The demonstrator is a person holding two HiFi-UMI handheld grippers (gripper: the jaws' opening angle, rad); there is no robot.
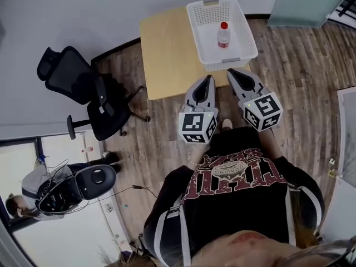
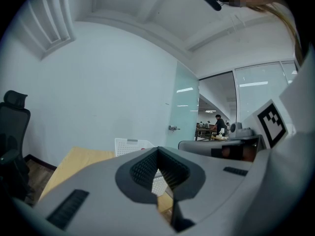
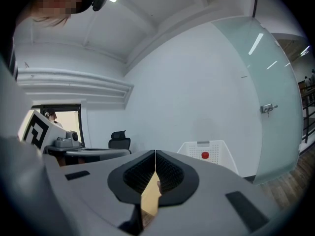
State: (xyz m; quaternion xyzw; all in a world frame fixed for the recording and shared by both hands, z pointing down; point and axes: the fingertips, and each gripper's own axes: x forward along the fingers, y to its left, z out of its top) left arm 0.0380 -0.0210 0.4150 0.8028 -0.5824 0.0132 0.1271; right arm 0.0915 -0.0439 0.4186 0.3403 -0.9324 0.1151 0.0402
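- A black chair (image 1: 83, 90) stands on the wood floor (image 1: 300, 82) to the left of the table (image 1: 167, 54). It is apart from the table's left edge, with a strip of floor between them.
- The table is light wood. Its left half is bare from the far edge to the near edge. The near edge runs just in front of both grippers.
- The left gripper (image 1: 209, 78) hangs over the near edge of the table and points toward the basket (image 1: 243, 29). Its jaws are together at the tips with nothing between them, as the left gripper view shows. It is just short of the basket's near rim and does not touch it.
- The basket is white plastic with perforated walls and a wide rim, and it is longer than it is broad. It sits on the right side of the table and hides the table's right edge.
- A bottle (image 1: 223, 36) stands upright near the middle of the basket, clear of all four walls. It is small and clear with a red cap, and it is the only thing in there.
- The right gripper (image 1: 230, 71) is beside the left one. Its tips are just under the basket's near rim, the nearest thing to it. Its jaws are pressed together and empty. In the right gripper view the red cap shows ahead and to the right of the tips.
- To the right of the basket lies open floor. A frosted glass door (image 1: 306, 1) stands at the far right, well apart from the table.
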